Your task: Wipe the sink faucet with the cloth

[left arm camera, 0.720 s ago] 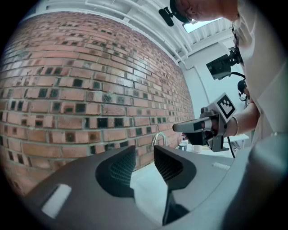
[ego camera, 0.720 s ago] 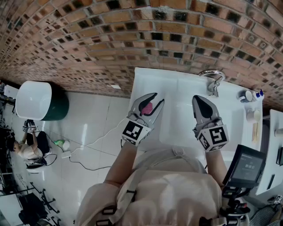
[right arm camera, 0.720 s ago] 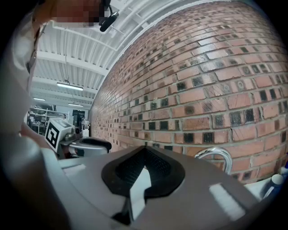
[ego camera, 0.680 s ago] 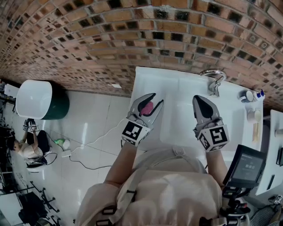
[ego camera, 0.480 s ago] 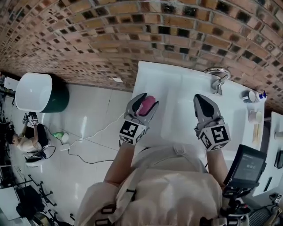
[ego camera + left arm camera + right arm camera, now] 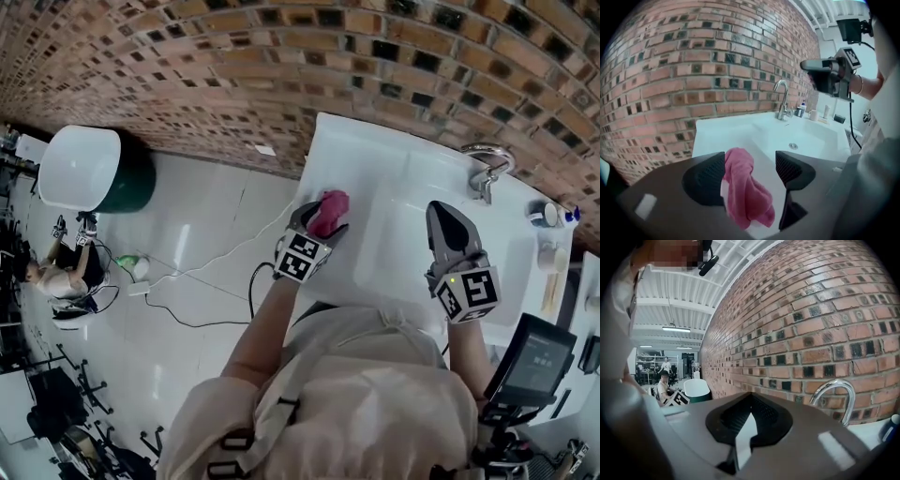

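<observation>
A pink cloth (image 6: pixel 331 207) (image 6: pixel 743 187) lies crumpled on the white sink's left counter (image 6: pixel 323 150). My left gripper (image 6: pixel 322 221) (image 6: pixel 750 174) points down at it, open, with the cloth between the pads and against the left one. The chrome faucet (image 6: pixel 484 167) (image 6: pixel 782 97) (image 6: pixel 835 393) stands at the far rim of the basin (image 6: pixel 403 248), against the brick wall. My right gripper (image 6: pixel 444 225) (image 6: pixel 749 417) hovers over the basin's right side, shut and holding nothing, well short of the faucet.
Cups and a small bottle (image 6: pixel 548 217) stand on the sink's right end. A screen device (image 6: pixel 534 361) sits near my right side. A white and green bin (image 6: pixel 89 178) stands on the tiled floor at left, beside cables (image 6: pixel 178 281) and a seated person (image 6: pixel 58 274).
The left gripper has moved forward and tipped down over the pink cloth, which stays between its jaws. The right gripper has stayed shut over the basin.
</observation>
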`<control>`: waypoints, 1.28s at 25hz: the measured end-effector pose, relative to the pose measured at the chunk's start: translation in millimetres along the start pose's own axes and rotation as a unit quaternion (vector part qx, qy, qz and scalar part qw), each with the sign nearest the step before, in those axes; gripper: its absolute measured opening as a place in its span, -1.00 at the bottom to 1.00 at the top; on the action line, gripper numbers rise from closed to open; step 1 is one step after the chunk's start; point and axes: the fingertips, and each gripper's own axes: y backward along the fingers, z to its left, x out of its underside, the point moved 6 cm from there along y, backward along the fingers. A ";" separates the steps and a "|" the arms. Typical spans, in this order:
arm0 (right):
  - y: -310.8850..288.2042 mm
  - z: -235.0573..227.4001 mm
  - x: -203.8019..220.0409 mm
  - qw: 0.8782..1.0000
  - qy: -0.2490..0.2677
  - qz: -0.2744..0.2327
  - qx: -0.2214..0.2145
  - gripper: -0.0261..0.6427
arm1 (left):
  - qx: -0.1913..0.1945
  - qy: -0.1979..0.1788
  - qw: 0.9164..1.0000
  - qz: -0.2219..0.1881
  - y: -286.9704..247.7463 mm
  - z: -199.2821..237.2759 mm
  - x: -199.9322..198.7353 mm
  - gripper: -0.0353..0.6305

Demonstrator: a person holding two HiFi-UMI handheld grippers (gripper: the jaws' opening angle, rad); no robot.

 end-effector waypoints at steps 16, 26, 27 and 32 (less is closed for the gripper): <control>3.8 -13.4 -1.0 1.000 0.003 0.007 0.017 -0.96 | -0.043 -0.025 0.987 0.154 -38.6 21.6 46.1 -0.57; 11.3 -25.5 -5.5 0.999 -0.002 -0.009 0.038 -0.96 | -0.055 -0.020 0.992 0.108 -27.5 20.7 12.0 -0.65; 12.3 -26.8 -6.4 0.999 -0.003 -0.012 0.040 -0.96 | -0.056 -0.025 0.994 0.090 -26.3 18.0 -1.1 -0.65; 21.5 -39.0 -9.7 0.998 -0.005 -0.025 0.058 -0.96 | -0.030 -0.068 0.997 -0.025 -25.8 -10.5 -95.5 -0.65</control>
